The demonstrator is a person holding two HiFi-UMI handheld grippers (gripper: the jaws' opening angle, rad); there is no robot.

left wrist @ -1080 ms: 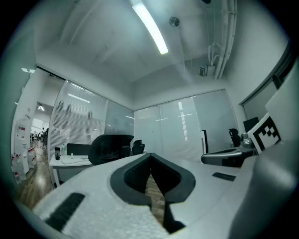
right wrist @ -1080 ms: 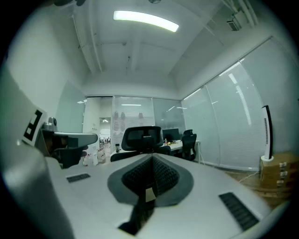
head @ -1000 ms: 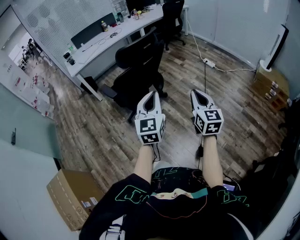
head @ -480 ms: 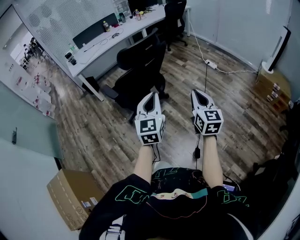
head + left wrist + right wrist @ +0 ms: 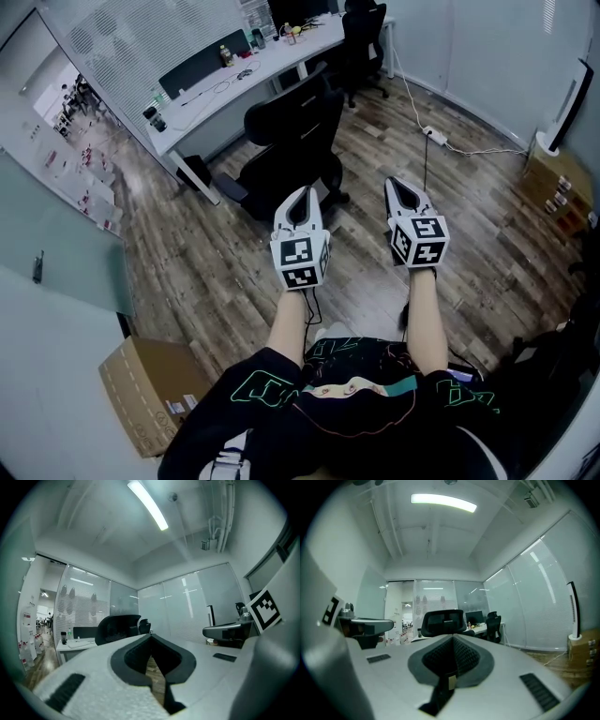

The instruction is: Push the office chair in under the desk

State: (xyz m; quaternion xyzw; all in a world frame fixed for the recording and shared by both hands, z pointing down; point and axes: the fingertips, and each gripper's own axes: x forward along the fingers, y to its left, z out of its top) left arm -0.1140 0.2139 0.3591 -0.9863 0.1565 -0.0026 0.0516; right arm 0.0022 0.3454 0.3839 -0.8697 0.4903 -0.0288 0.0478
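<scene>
A black office chair (image 5: 292, 141) stands on the wood floor, pulled out from the long white desk (image 5: 246, 75), its back toward me. My left gripper (image 5: 301, 193) is held just short of the chair, jaws shut and empty. My right gripper (image 5: 401, 187) hovers to the chair's right, also shut with nothing in it. In the left gripper view the chair (image 5: 117, 627) and desk (image 5: 75, 645) show beyond the closed jaws (image 5: 151, 637). The right gripper view shows the chair's backrest (image 5: 443, 622) straight ahead of its closed jaws (image 5: 452, 638).
A second black chair (image 5: 364, 42) sits at the desk's far end. A power strip and cable (image 5: 437, 137) lie on the floor at right. Cardboard boxes stand at lower left (image 5: 150, 392) and right (image 5: 561, 183). A glass wall (image 5: 56, 216) runs along the left.
The view has shifted forward: the chair and desk sit slightly further right and lower in the head view. Both grippers keep their pose, shut.
</scene>
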